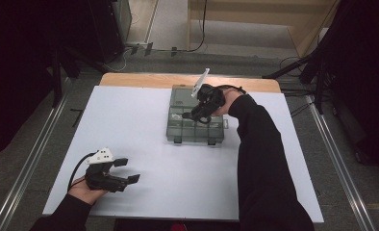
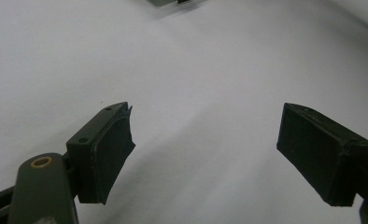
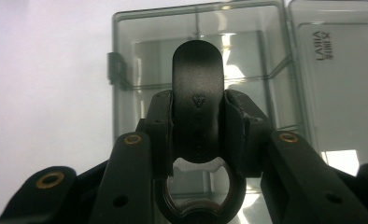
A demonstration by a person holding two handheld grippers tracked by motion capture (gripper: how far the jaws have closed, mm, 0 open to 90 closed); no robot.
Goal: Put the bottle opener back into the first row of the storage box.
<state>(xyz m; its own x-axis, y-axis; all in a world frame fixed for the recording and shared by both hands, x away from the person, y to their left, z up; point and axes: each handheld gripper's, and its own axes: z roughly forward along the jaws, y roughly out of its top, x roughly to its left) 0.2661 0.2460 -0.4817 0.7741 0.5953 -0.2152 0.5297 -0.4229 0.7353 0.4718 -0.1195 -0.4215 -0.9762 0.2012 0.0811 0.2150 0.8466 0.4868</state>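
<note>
The right gripper [image 3: 197, 140] has its two jaws pressed against the sides of one black bottle opener [image 3: 197, 100], held by its flat handle. The handle has a rounded tip and a small embossed mark near its middle; at the near end, below the jaws, sits a ring-shaped opening head with a toothed inner edge. The opener hangs right above the one organiser box [image 3: 163, 60], a smoky translucent plastic case lying open, and its rounded tip points over the tray half with its thin dividers. In the high view the right gripper [image 1: 197, 113] hovers over the organiser box [image 1: 195, 130], with a hand and a dark sleeve behind it. To the right of the tray in the right gripper view lies the box's open lid [image 3: 336, 84], clear and bearing printed lettering, too blurred to read. One small latch tab shows on the box's left wall.

The left gripper [image 2: 205, 149] has its jaws spread wide with nothing between them, and bare white table [image 2: 196, 70] under them. In the high view the left gripper [image 1: 125, 171] rests well apart from the box, toward the near left corner of the table [image 1: 130, 120]
</note>
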